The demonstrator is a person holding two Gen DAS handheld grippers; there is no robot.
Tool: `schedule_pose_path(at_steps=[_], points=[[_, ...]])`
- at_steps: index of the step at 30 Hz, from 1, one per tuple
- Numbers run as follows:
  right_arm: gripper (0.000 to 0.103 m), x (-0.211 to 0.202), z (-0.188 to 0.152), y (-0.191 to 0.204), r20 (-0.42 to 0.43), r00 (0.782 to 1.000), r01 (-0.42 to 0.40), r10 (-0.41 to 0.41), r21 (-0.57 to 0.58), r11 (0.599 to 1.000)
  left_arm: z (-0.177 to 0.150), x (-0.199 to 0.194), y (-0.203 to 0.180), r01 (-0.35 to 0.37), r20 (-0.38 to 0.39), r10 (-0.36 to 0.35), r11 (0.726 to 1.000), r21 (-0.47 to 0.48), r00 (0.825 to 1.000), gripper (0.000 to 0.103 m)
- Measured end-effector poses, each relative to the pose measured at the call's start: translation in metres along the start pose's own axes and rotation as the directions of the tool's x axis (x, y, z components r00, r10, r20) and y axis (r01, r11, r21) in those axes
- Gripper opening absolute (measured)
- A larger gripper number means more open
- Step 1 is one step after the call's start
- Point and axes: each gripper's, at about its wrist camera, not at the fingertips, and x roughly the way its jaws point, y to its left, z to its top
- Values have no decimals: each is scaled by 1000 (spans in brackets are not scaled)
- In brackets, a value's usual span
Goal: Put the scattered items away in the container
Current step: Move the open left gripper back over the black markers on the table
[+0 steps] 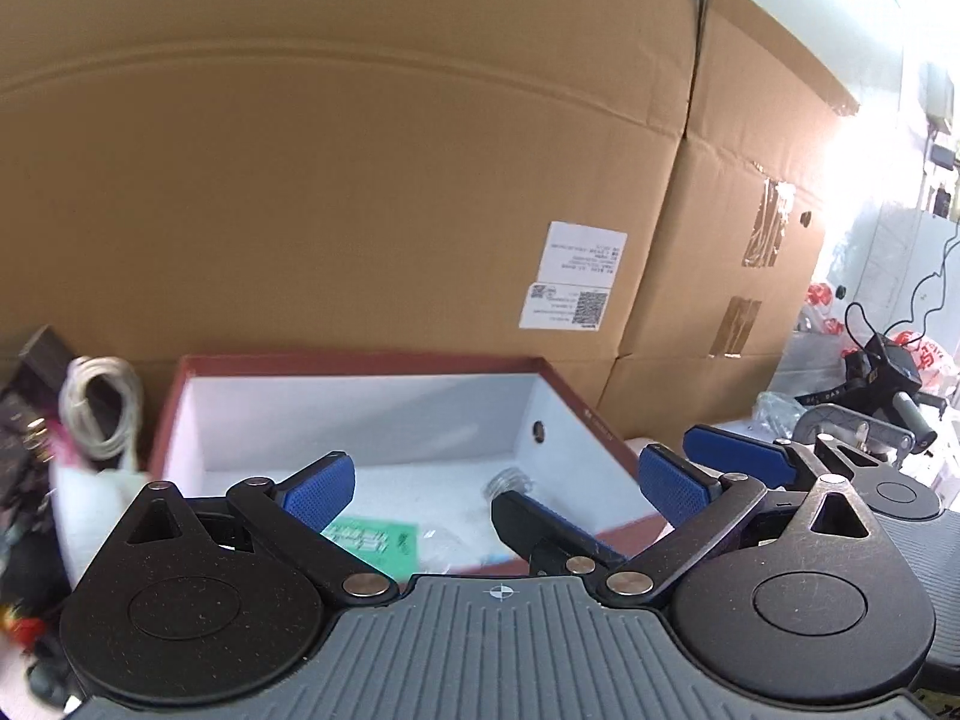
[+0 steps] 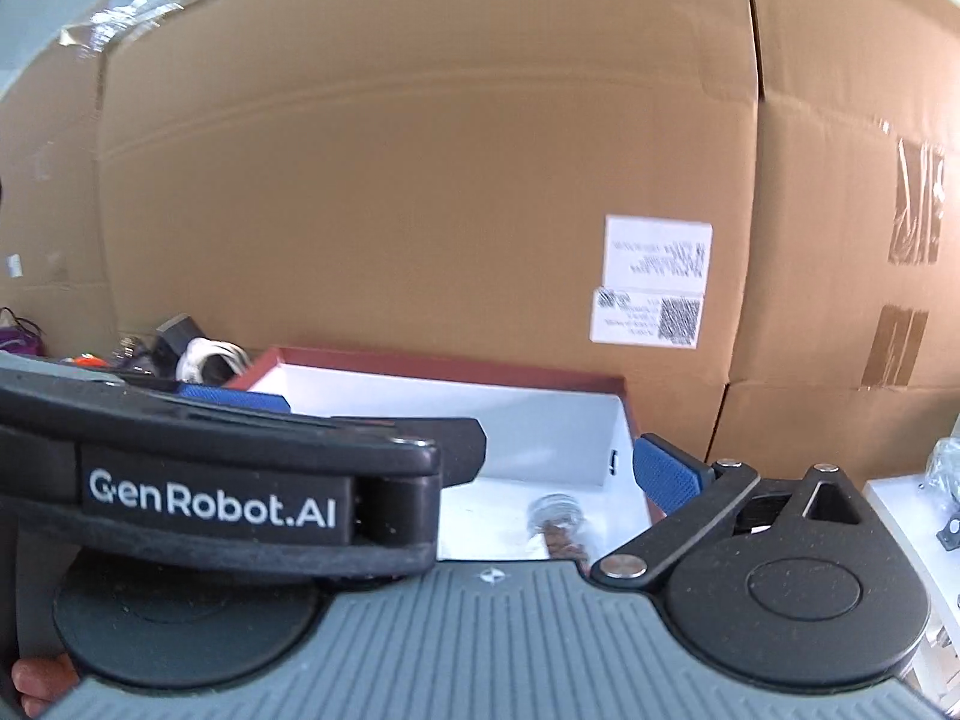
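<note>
The red box [image 1: 591,414] had a white lining – inside lay a clear jar [image 1: 510,483] and a green packet [image 1: 375,543]. Both grippers – left [image 1: 495,489], right [image 2: 462,438] – stood released, holding nothing.

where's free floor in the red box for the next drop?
Free: the red box's white floor along its back wall and left half. Crowded: the front, with the green packet and clear jar. Left of the box, a cable coil crowds the surface.

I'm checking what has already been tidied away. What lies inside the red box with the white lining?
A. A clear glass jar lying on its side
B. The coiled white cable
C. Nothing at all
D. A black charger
A: a clear glass jar lies tipped on the floor of the red box; the coiled white cable sits outside its left wall.
</note>
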Motion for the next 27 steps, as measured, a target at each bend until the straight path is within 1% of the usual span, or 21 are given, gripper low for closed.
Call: schedule_pose_path(at_steps=[6, 10, 13, 15, 18, 22, 25, 27], points=[[103, -43, -17, 44, 58, 998, -14, 15, -22, 1000, -32, -56, 15, -54, 57, 54, 999, 1, 997, 103], [103, -63, -35, 77, 63, 997, -48, 49, -16, 999, -61, -88, 35, -112, 71, 112, 994, -2, 991, 103], [103, -66, -51, 103, 32, 995, -98, 98, 1, 995, -83, -109, 57, -172, 63, 172, 985, -9, 983, 103], [103, -65, -62, 122, 4, 991, -136, 136, 19, 991, -99, -123, 73, -221, 64, 222, 975, -14, 973, 103], [103, -61, -76, 153, -41, 978, -202, 203, 36, 979, -121, -146, 101, -277, 60, 279, 960, -30, 958, 103], [103, -60, -93, 197, -87, 962, -257, 258, 15, 966, -143, -170, 138, -323, 21, 326, 942, -92, 945, 103], [103, -58, -98, 225, -118, 950, -291, 289, -5, 957, -152, -185, 158, -342, 22, 347, 933, -112, 938, 103], [103, -59, -99, 241, -126, 946, -304, 300, -14, 953, -155, -191, 168, -339, 32, 345, 934, -113, 938, 103]])
